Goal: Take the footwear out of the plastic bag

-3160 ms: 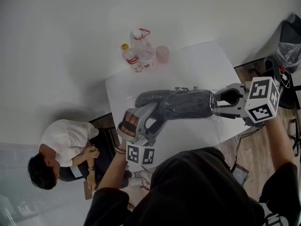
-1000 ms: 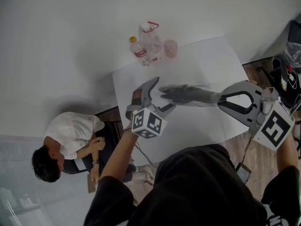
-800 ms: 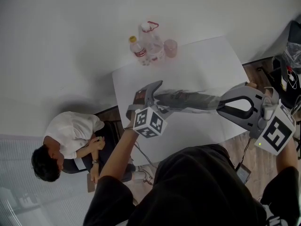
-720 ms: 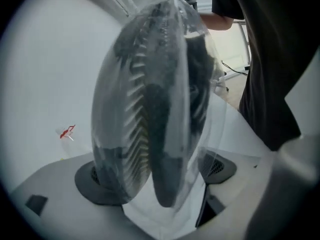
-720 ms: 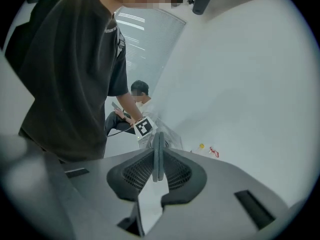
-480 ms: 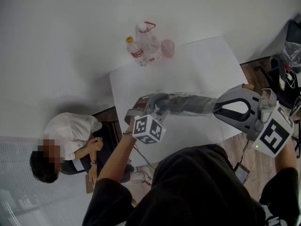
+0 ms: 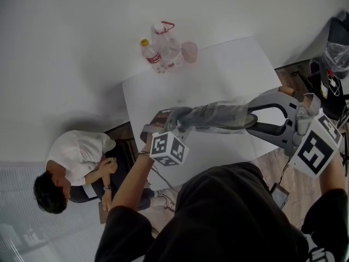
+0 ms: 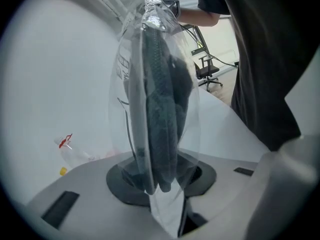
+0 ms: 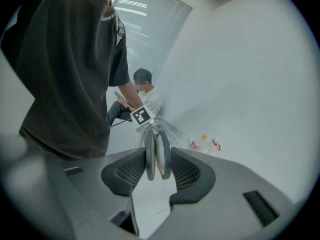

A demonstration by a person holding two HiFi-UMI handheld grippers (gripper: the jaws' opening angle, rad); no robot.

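Note:
A clear plastic bag (image 7: 232,109) with dark footwear (image 7: 210,119) inside hangs stretched above the white table (image 7: 229,64). My left gripper (image 7: 173,120) is closing on the bag's left end. In the left gripper view the bag's flat edge (image 8: 167,206) is pinched in the jaws, and the footwear (image 8: 160,114) stands above them. My right gripper (image 7: 252,116) is at the bag's right end and its jaws are opening. In the right gripper view the paired footwear ends (image 9: 157,159) sit between the pads, touching both.
At the table's far left corner stand a red-labelled bottle (image 7: 147,59), a clear jug (image 7: 166,48) and a pink cup (image 7: 189,52). A person in a white shirt (image 7: 76,160) sits left of the table. A dark chair (image 7: 335,53) stands at right.
My left gripper came to the bag's left end and closed on its edge. The right jaws have widened around the footwear end. The bag has risen slightly and stretched out.

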